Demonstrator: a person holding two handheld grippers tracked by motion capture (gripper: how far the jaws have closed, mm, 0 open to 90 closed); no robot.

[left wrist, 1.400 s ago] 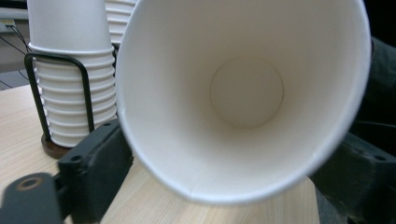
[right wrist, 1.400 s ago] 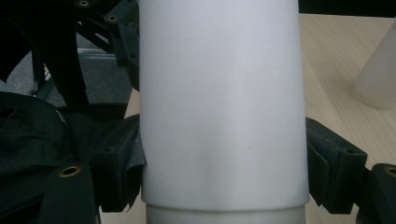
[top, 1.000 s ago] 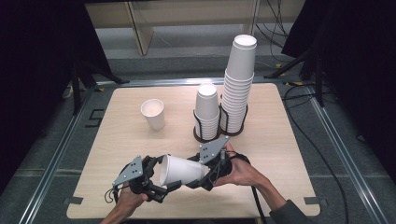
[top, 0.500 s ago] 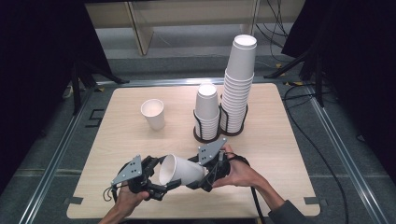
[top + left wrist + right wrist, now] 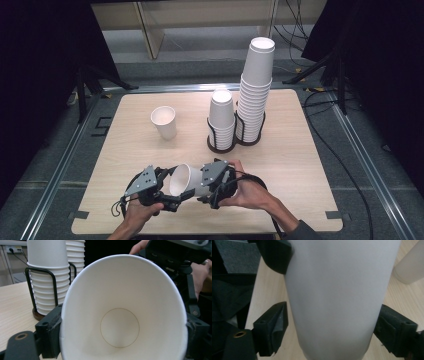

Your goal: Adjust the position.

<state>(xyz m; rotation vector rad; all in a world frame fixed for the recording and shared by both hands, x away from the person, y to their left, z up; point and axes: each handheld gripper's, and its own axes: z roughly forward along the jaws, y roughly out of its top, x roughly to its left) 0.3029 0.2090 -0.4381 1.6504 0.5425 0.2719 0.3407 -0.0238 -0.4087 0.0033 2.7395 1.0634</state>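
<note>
Left claw (image 5: pixel 172 192) low at the near edge of the tabletop (image 5: pixel 300 165), jaws just closed in and now clamped on the rim of a white paper cup (image 5: pixel 187 181). Lying sideways, that cup, mouth turned toward the left claw, held just above the wood between the two claws. Seen along the left claw (image 5: pixel 122 340): straight down into the paper cup (image 5: pixel 120 315), round bottom plain to see, rim squeezed slightly oval, a black jaw tight against each side.

Right claw (image 5: pixel 207 192) meeting it from the other end, a hand (image 5: pixel 247 192) wrapped round its body. Seen along the right claw (image 5: pixel 332 340): the cup's (image 5: pixel 339 297) white wall rising between the jaws, both pads right at the wall near the base, whether pressing or only touching hard to tell. One jaw of the left claw dark at the upper left there.

Farther in, toward the left side of the tabletop, a single paper cup (image 5: pixel 164 121) standing upright, mouth up, well apart from the rest.

Toward the far edge, right of centre, two black wire holders side by side: short stack of cups (image 5: pixel 221 120) in the left one, tall stack of cups (image 5: pixel 256 90) in the right one, all upside down, the two holders touching or nearly so.
</note>
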